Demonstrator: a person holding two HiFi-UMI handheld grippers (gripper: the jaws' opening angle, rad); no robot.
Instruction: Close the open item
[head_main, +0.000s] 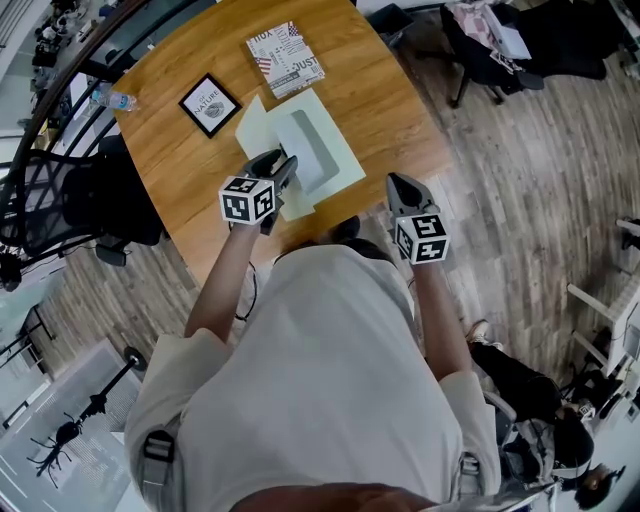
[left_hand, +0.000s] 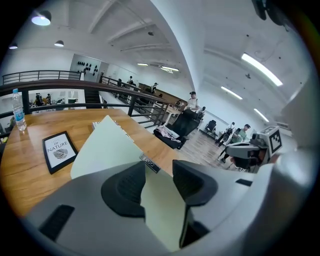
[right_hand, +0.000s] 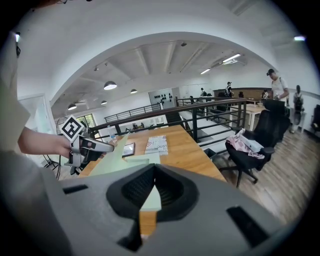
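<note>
Pointing down over the near-left part of the folder (head_main: 350, 160), the left gripper (head_main: 283, 168) has its jaws spread. The folder is pale green and lies open near the middle of the tabletop, somewhat closer to the near edge. In the left gripper view its raised flap (left_hand: 102, 145) shows in the gap between the jaws, tilted up and away to the left, and the pads do not look pressed on it. The right gripper (head_main: 399, 182) hangs at the tabletop's near-right edge, beside the folder and apart from it. Its jaws are pressed together at the tips with nothing between them.

Beyond the folder lie a framed picture (head_main: 210, 105) toward the left and a printed book (head_main: 285, 58) by the far edge, each apart from it. A bottle (head_main: 112, 99) stands at the far-left edge. A black chair (head_main: 70, 205) stands on the floor just off the tabletop's left edge.
</note>
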